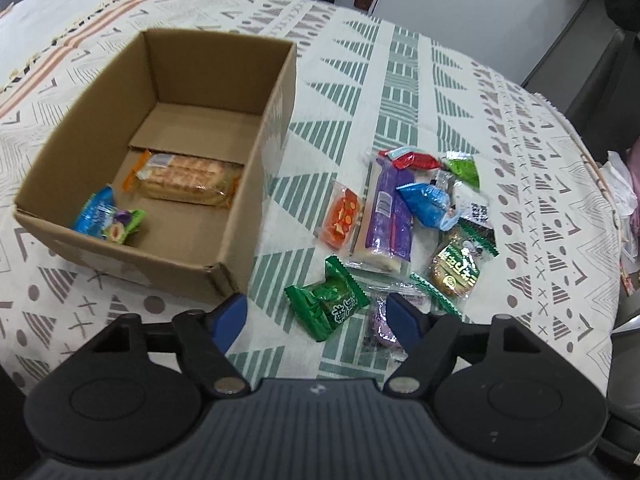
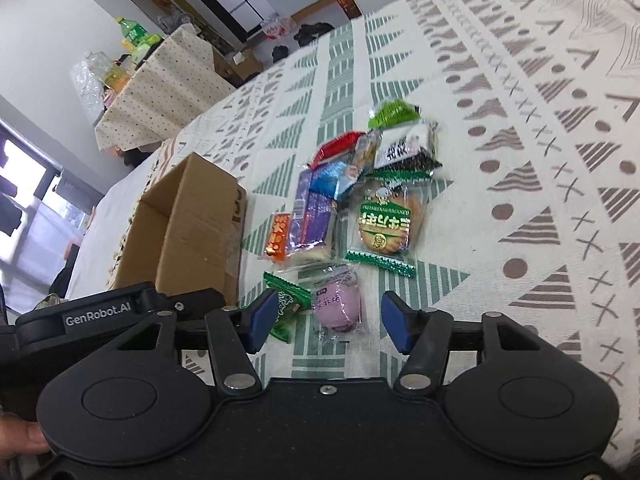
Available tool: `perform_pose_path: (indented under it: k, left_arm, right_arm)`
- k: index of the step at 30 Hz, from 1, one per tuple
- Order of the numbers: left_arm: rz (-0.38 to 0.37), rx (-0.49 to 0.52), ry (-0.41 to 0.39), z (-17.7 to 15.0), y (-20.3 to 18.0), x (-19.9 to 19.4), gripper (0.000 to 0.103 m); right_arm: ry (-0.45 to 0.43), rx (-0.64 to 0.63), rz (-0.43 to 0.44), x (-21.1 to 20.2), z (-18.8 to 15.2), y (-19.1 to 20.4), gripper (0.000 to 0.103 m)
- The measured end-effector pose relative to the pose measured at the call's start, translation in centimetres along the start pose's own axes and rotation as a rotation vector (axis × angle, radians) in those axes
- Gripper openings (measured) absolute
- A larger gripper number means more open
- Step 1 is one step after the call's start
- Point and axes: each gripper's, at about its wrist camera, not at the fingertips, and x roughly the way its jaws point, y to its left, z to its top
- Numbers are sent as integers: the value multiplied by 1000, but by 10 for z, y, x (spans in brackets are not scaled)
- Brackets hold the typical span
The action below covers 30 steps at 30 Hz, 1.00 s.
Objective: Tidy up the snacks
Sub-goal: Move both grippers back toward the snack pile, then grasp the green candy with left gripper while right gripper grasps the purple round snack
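Both grippers hover over the snack pile beside the cardboard box. The left gripper stands fairly wide around a green candy, nothing gripped. The right gripper (narrower) frames a purple bun, pads apart from it. Far wrappers overlap, blurred; their labels are unreadable.
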Motion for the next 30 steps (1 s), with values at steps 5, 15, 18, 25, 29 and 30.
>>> perform_pose_path:
  k: [5,15,18,25,29,30]
  left_arm:
    - [16,-7,33,1,-3,22,72]
    - [41,-13,78,2,-7,54,65]
    - [41,-26,84,3,-5,60,59]
    - [28,-34,70,5,-3,66,37]
    - [23,-31,74,7,-2,66,35]
    - [22,-27,74,6,-3,65,35]
  right_arm:
    - [36,11,3,14,0,-7,54]
    - [89,9,11,37,1,-13,54]
    - [93,-7,15,43,1,-12,54]
    - [111,-12,9,56,3,-11,53]
    - [106,-49,-11,61,7,-6,50]
    - [106,-58,-16,63,7,-6,48]
